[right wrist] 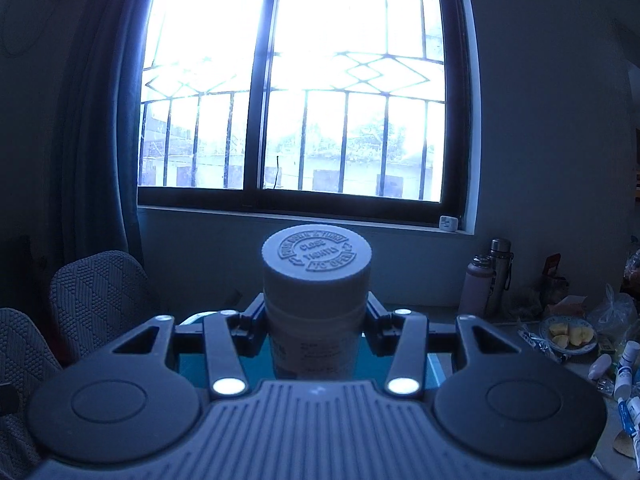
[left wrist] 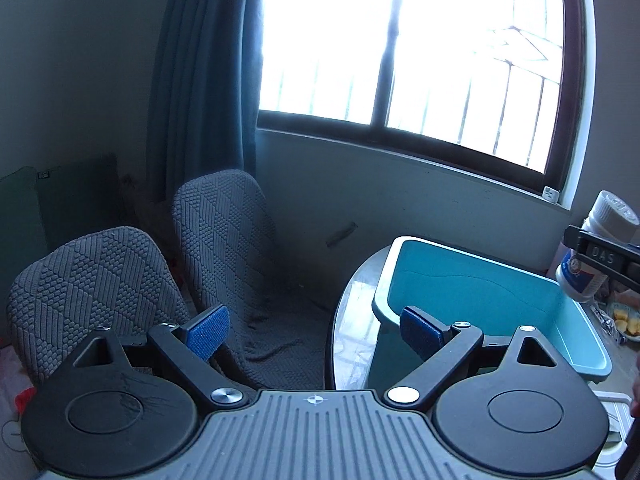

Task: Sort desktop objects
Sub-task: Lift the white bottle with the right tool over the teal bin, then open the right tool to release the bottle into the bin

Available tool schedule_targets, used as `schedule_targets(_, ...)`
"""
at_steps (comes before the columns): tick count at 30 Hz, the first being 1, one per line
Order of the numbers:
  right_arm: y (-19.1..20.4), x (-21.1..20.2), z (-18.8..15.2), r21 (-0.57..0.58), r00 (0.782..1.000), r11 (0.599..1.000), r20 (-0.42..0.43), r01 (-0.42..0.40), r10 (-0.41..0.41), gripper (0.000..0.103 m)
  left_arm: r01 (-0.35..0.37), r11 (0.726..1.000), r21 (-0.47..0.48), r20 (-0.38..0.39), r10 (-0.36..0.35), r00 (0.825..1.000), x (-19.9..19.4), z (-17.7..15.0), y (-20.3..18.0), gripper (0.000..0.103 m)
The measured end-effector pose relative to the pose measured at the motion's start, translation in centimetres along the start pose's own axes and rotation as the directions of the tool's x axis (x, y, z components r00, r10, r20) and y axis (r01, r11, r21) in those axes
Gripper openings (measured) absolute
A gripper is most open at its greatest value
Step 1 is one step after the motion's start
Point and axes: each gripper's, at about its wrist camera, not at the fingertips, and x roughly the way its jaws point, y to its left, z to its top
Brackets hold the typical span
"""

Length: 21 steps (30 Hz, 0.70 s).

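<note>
The white bottle point(right wrist: 316, 304) stands upright in the air, clamped at its body between the pads of the right gripper point(right wrist: 316, 326), above the teal bin point(left wrist: 480, 300) on the table point(left wrist: 352, 320). The left gripper point(left wrist: 316, 330) hangs with jaws wide apart and nothing between them, near the bin's left end. Two chairs point(left wrist: 224, 232) stand under the window point(left wrist: 400, 60).

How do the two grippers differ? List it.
The left gripper stands open with nothing between its blue pads; the right gripper is shut on a white bottle. The left points past the teal bin toward chairs; the right faces the window. Both share the same black build.
</note>
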Motion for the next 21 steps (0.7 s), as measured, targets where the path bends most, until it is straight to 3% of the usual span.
schedule_targets(2, 0.0, 1.4, -0.4, -0.002, 1.0, 1.0, -0.011, -0.016, 0.016, 0.049, -0.011, 1.0, -0.001, -0.006, 0.011, 1.0, 0.1, -0.1, -0.2, 0.094)
schedule_targets(3, 0.1, 2.3, -0.6, -0.017, 0.999, 0.999, -0.027, -0.03, 0.03, 0.06, -0.017, 1.0, 0.0, -0.01, 0.017, 1.0, 0.2, -0.1, -0.3, 0.094)
schedule_targets(4, 0.4, 3.2, -0.7, -0.044, 0.998, 0.998, -0.06, -0.039, 0.036, 0.077, -0.023, 1.0, 0.0, -0.014, 0.023, 1.0, 0.3, -0.2, -0.4, 0.094)
schedule_targets(5, 0.7, 3.9, -0.9, -0.07, 0.995, 0.997, -0.092, -0.036, 0.03, 0.081, -0.027, 1.0, -0.001, -0.015, 0.027, 1.0, 0.2, -0.3, -0.5, 0.094)
schedule_targets(13, 0.9, 1.1, -1.5, -0.067, 0.998, 0.996, -0.05, -0.052, 0.049, 0.088, -0.025, 1.0, 0.016, -0.027, 0.026, 0.999, -0.5, -0.5, -0.5, 0.094)
schedule_targets(21, -0.8, -3.2, -2.3, -0.027, 0.998, 0.999, -0.06, 0.019, -0.02, 0.089, 0.037, 0.998, 0.052, -0.028, -0.035, 0.999, -2.7, -1.3, -0.5, 0.094)
